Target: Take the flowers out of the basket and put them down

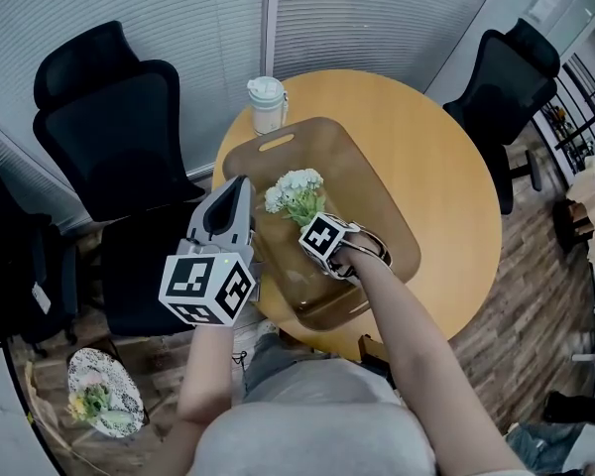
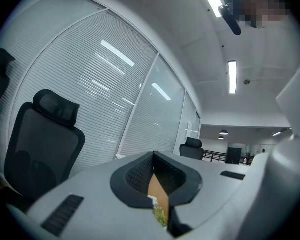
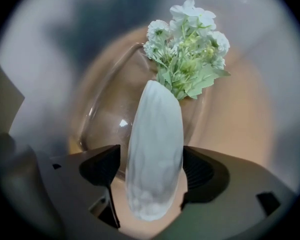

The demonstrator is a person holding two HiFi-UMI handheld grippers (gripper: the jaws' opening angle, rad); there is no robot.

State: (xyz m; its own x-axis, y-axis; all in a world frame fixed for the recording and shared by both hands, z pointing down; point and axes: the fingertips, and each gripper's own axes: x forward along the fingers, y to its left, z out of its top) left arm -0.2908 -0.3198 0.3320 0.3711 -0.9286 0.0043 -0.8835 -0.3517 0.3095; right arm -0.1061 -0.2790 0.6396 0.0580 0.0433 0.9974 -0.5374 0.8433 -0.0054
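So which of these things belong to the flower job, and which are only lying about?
Job: white flowers; right gripper, open around their wrapper; brown tray under them; basket at lower left.
Lying about: lidded cup; black chairs.

Table [image 1: 446,186] rt half bare, free to pass; tray [image 1: 283,162] far end also open. In the way: flowers [image 1: 297,194] mid-tray, lidded cup [image 1: 266,102] at table's far edge just past tray, left gripper [image 1: 242,182] over tray's left rim. Black chairs close at left [image 1: 114,127] & far rt [image 1: 506,77], blinds [image 1: 377,18] behind.
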